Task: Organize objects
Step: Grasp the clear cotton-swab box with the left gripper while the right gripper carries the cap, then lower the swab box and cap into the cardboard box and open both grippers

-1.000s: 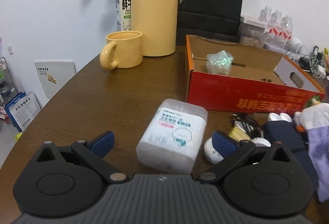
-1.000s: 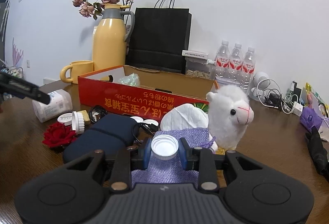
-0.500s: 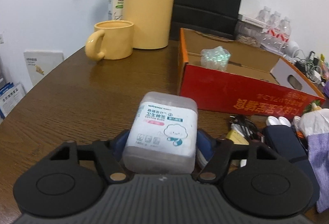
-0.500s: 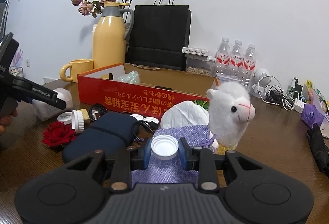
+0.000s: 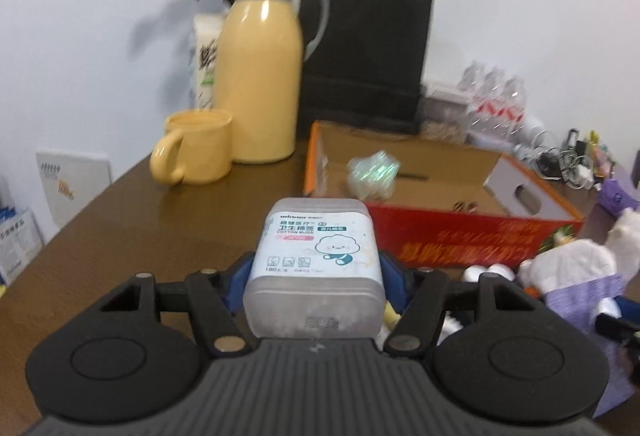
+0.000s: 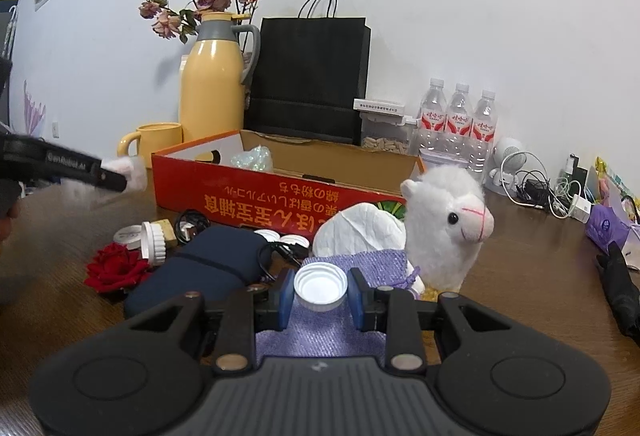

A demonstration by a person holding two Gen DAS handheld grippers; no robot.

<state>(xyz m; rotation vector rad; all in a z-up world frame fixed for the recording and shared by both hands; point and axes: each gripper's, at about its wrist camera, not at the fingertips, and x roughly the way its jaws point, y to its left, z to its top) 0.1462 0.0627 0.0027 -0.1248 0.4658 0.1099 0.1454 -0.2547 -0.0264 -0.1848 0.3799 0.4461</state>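
A clear cotton bud box (image 5: 316, 256) with a white and blue label sits between my left gripper's (image 5: 316, 278) blue pads, which press its sides while the jaws are still closing. It hangs above the brown table (image 5: 120, 236), in front of the open red cardboard box (image 5: 460, 236). The right wrist view shows the same cotton bud box (image 6: 128, 166) at the far left, level with the red cardboard box's (image 6: 260, 200) rim. A shiny crinkled packet (image 5: 374, 172) lies inside. My right gripper (image 6: 320, 296) is shut on a white bottle cap (image 6: 320, 278) over a purple cloth (image 6: 372, 264).
A yellow thermos (image 5: 260, 92), yellow mug (image 5: 198, 146) and black paper bag (image 5: 368, 52) stand behind the box. In front of it lie a navy pouch (image 6: 200, 268), red rose (image 6: 114, 268), white lids (image 6: 154, 238) and a llama plush (image 6: 448, 220). Water bottles (image 6: 460, 120) and cables (image 6: 536, 188) sit back right.
My left gripper went from wide open around the cotton bud box to closed on it, then lifted it off the table and tilted upward. The right gripper and its cap have not moved.
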